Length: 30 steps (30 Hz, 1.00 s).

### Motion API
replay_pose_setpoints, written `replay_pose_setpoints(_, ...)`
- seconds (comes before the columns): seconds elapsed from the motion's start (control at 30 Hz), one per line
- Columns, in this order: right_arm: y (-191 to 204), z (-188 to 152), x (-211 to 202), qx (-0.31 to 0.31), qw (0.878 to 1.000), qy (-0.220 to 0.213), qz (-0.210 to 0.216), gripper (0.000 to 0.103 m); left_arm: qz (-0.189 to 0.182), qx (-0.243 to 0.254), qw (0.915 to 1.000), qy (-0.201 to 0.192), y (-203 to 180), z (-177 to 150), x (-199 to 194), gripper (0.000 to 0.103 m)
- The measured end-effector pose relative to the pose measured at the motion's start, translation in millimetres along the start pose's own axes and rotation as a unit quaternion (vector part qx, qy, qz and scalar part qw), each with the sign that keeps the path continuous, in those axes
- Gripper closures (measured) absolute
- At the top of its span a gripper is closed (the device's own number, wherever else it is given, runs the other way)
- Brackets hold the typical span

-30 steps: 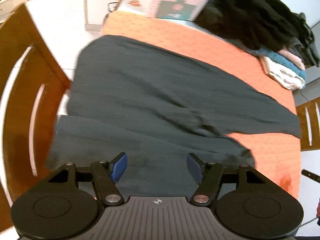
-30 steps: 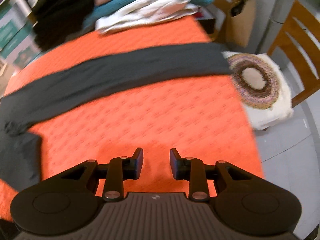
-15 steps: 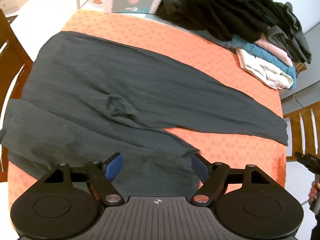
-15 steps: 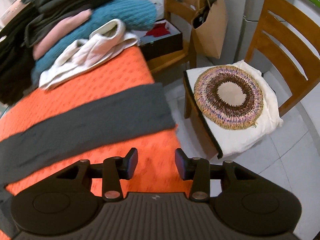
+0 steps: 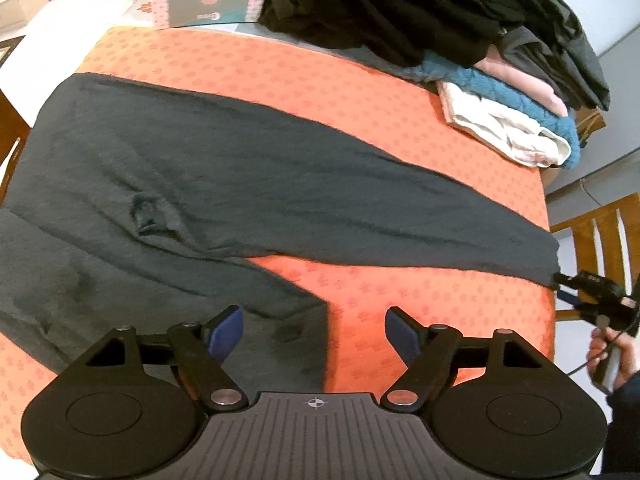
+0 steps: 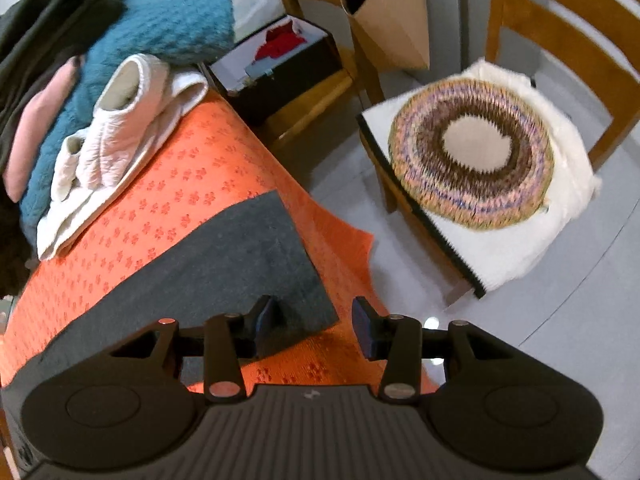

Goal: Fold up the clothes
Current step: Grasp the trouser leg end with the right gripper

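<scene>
Left gripper (image 5: 314,330): black housing, ribbed grey centre plate with a small crosshair mark, two round side discs, silver pivot screws, blue pads (image 5: 228,330) on black fingers. Right gripper (image 6: 314,330): same build, dark pads. Right hand (image 5: 608,360): dark sleeve at the wrist, thin black cable beside it.

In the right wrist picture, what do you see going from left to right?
Pile of folded clothes → dark grey trouser leg → black box → brown paper bag → round woven cushion on the wooden chair.
</scene>
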State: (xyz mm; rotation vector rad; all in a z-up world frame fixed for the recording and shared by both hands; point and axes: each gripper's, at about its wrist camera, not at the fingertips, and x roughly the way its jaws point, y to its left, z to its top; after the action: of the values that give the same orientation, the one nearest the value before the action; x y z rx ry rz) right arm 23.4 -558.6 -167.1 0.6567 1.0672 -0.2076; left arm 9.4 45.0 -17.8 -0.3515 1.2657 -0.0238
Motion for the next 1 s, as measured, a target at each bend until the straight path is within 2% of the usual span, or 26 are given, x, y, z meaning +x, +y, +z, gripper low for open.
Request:
replay_pose_setpoints(0.07,-2,-1,4,0.012,1.000,0.001,0.010,0.056,-0.003,-0.001,1.0000,0.001,-4,1,2,0.022)
replay_pose_setpoints(0.1,-3,-1,4,0.018,1.000,0.000,0.016,0.063,-0.005,-0.002,1.0000,0.002,-5,1,2,0.022)
replay_pose_setpoints(0.17,1,-1,2,0.013,1.000,-0.006,0.016,0.072,-0.009,-0.004,1.0000,0.003,-7,2,4,0.022)
replay_pose_setpoints(0.2,4,-1,1,0.006,1.000,-0.009,0.013,0.086,-0.011,-0.006,0.9999,0.003,-7,2,4,0.022)
replay_pose_setpoints(0.27,13,-2,-5,-0.010,1.000,-0.017,0.009,0.094,-0.016,-0.011,0.9998,0.003,-6,2,5,0.022)
replay_pose_setpoints(0.53,80,-17,-32,-0.129,0.991,-0.044,0.003,0.094,-0.051,-0.036,0.9980,-0.011,12,5,-1,0.022)
replay_pose_setpoints(0.7,146,-44,-36,-0.221,0.974,-0.047,0.006,0.094,-0.081,-0.036,0.9959,-0.016,26,10,-1,0.022)
replay_pose_setpoints(0.8,187,-64,-33,-0.256,0.966,-0.041,0.019,0.094,-0.095,-0.030,0.9949,-0.017,38,13,-1,0.022)
replay_pose_setpoints(1.0,269,-110,-26,-0.306,0.951,-0.018,0.051,0.094,-0.078,-0.009,0.9966,-0.025,66,21,-6,0.022)
